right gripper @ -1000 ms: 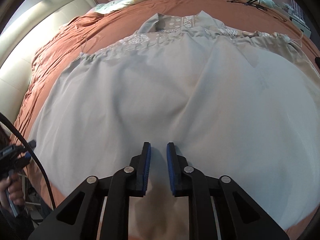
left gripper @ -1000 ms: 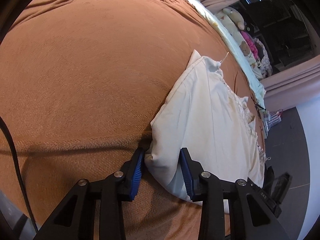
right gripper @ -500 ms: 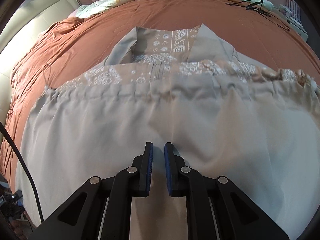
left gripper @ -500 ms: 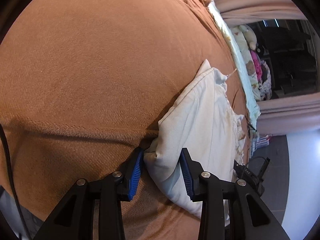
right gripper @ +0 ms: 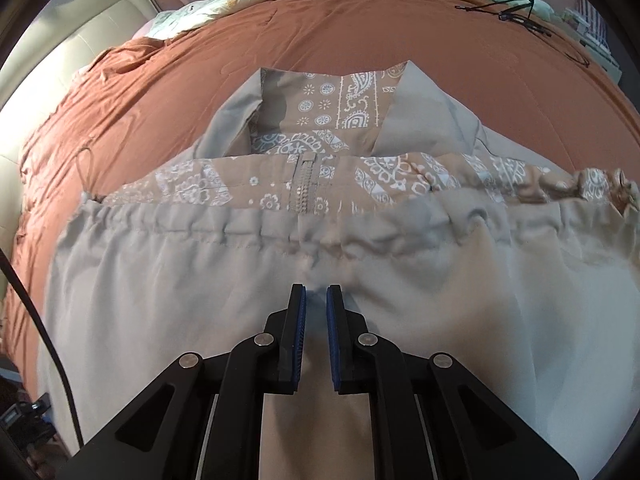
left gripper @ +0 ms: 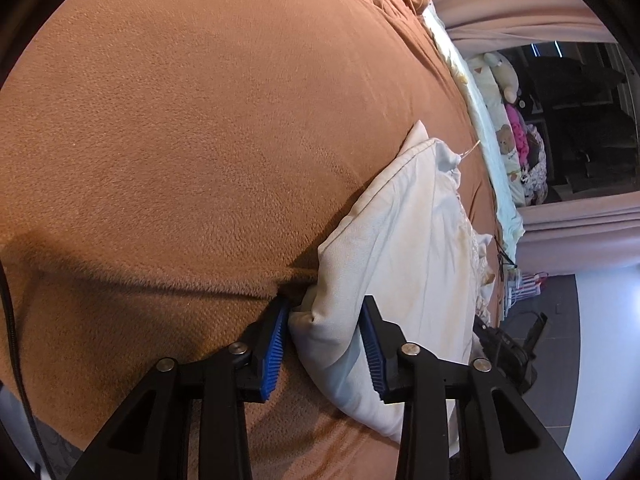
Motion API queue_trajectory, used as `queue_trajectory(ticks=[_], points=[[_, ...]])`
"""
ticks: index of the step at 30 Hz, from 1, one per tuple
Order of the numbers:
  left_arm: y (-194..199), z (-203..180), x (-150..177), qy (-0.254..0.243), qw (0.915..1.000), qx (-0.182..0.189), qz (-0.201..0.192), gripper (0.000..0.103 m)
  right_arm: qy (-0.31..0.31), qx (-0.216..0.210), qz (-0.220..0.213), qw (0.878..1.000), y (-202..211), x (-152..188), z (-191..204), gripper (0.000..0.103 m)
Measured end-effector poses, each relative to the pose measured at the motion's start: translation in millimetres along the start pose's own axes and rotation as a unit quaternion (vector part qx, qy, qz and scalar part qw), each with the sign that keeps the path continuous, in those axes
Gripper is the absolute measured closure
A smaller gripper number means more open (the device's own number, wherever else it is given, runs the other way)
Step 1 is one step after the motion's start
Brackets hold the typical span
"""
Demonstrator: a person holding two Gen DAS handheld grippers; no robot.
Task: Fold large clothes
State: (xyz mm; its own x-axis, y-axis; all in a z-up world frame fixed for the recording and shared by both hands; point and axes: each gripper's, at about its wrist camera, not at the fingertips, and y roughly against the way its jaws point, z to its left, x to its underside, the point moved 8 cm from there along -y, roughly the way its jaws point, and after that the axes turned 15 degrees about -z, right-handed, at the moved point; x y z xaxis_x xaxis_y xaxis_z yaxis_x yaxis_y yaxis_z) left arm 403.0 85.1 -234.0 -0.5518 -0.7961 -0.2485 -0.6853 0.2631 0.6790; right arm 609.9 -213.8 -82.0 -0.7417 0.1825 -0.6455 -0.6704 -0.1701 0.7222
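Note:
A large pale beige jacket (right gripper: 168, 280) with a paisley-print lining (right gripper: 344, 104) and a zip lies on an orange-brown bedspread (right gripper: 168, 80). In the right wrist view my right gripper (right gripper: 316, 300) is shut on the jacket's fabric just below the gathered drawstring hem (right gripper: 240, 228), which is folded up over the lining. In the left wrist view the jacket (left gripper: 404, 248) lies folded to the right, and my left gripper (left gripper: 326, 320) is shut on its bulky near corner, low on the bedspread (left gripper: 200, 140).
A pale green sheet (left gripper: 488, 128) and soft toys (left gripper: 508, 136) lie along the bed's far edge, with pink curtains (left gripper: 580, 236) behind. A black cable (right gripper: 516, 12) lies on the bedspread beyond the jacket. A cream headboard (right gripper: 60, 56) stands at the left.
My right gripper has carried the jacket's hem up toward the collar, uncovering the lining and zip. My left gripper keeps its hold on the jacket corner and has tilted, with more bedspread in view.

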Motion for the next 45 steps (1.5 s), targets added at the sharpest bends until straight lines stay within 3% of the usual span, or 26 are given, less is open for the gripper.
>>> queue_trajectory(ticks=[7, 14, 20, 34, 45], points=[[13.0, -14.9, -1.3, 0.009, 0.9995, 0.028, -0.015, 0.082, 0.004, -0.029, -0.015, 0.999, 56.1, 17.8, -2.8, 0.093], [32.7, -54.6, -4.0, -0.012, 0.9972, 0.065, -0.034, 0.085, -0.023, -0.077, -0.006, 0.997, 102.2, 51.2, -10.5, 0.093], [47.4, -111.3, -0.7, -0.054, 0.9915, 0.113, -0.034, 0.087, -0.035, -0.107, -0.003, 0.994, 129.2, 81.0, -11.8, 0.093], [71.6, -246.2, 20.4, -0.127, 0.9637, 0.235, -0.01, 0.091, -0.014, -0.122, 0.029, 0.992, 137.0, 152.2, -2.9, 0.093], [64.4, -339.0, 62.0, -0.173, 0.9397, 0.293, 0.034, 0.091, -0.047, -0.15, 0.032, 0.987, 131.6, 157.4, -17.7, 0.093]])
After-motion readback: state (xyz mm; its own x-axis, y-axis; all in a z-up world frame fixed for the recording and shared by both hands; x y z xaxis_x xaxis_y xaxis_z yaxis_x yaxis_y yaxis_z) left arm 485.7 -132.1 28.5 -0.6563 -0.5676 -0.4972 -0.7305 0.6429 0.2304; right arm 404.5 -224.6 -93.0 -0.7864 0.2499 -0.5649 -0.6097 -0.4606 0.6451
